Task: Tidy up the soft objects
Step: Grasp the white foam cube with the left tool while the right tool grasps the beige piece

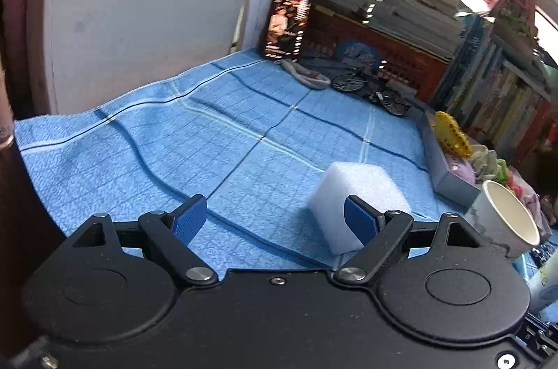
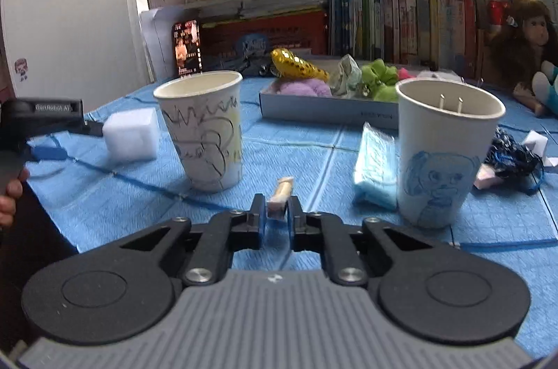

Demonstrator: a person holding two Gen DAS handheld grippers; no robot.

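My right jaws clench a small pale stick (image 2: 280,194) near the scribbled paper cup (image 2: 202,128) on the table; my left jaws gape beside the white foam block (image 1: 355,194).

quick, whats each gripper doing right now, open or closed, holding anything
left gripper: open, holding nothing, white foam block by one finger.
right gripper: closed on a small cream stick.

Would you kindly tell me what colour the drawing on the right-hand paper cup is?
Blue: a cartoon character drawn in blue lines on the white paper cup, clearest in the right wrist view.
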